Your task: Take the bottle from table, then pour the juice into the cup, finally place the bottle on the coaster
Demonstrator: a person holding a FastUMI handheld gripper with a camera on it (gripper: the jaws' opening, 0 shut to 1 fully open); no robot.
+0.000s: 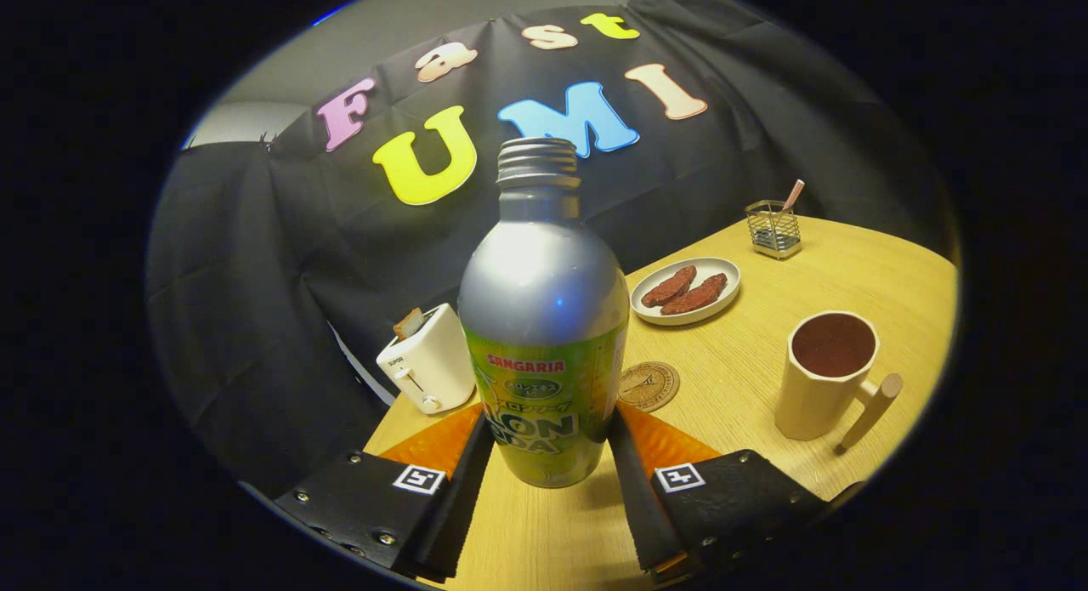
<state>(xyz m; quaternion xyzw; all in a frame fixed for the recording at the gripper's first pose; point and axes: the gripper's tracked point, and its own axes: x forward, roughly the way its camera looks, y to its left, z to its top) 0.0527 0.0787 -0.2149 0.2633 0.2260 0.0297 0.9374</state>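
A silver bottle with a green label and a threaded top stands upright between my fingers. My gripper is shut on its lower body, one finger pressing each side. I cannot tell whether its base rests on the wooden table or hangs just above it. A round brown coaster lies on the table just behind the bottle's right side. Further right stands a cream cup with a wooden handle and a dark inside.
A small white toaster with a slice in it stands behind the left finger, at the table's edge. Beyond the coaster is a white plate with two brown pieces. A wire holder stands at the far edge.
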